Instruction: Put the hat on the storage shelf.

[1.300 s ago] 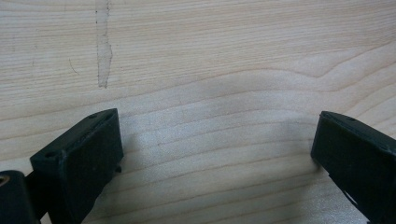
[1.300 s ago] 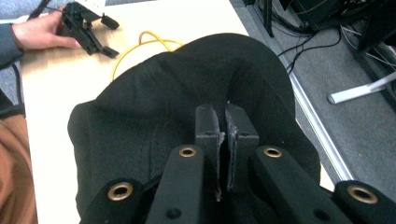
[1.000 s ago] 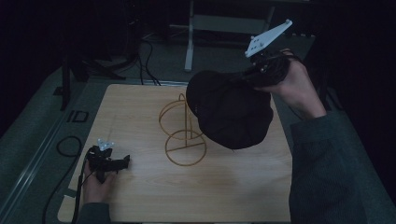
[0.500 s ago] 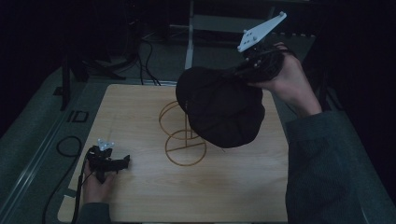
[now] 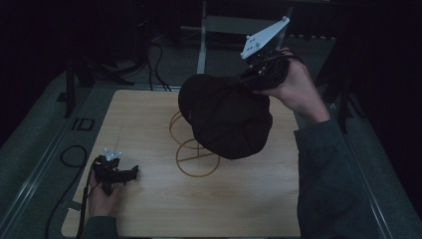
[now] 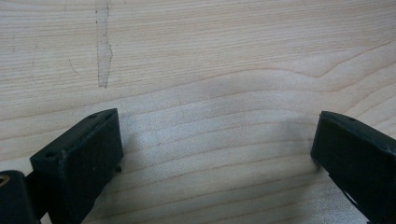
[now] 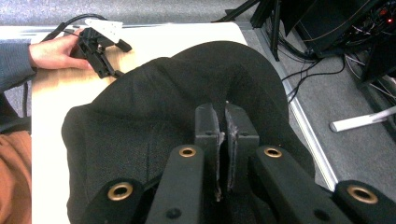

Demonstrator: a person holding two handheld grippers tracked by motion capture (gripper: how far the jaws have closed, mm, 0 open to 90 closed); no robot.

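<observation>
The dark, soft fabric cap (image 5: 226, 119) hangs in the air over the middle-right of the pale wooden tabletop (image 5: 149, 209), just above the thin gold wire stand w/ ring base (image 5: 195, 157), partly covering it from the high view. It looks light and floppy: the crown sags and creases under its own weight, so it probably won't hold shape and may swing or drape unevenly when lowered. Best grip is likely at a seam or edge fold, where cloth bunches thick enough to pinch; a thin single layer could slip out. The right gripper (image 7: 226, 121) has its jaws pinched nearly together on a fold of the cap fabric, approx. at the crown's upper edge, w/ the right hand (image 5: 293, 89) raised off the table, wrist bent, grey plate tipped up and back. The left gripper (image 5: 130, 173) rests low at the table's near-left corner, jaws spread wide w/ nothing but bare wood between them, left hand (image 5: 102, 196) lying on the surface.
</observation>
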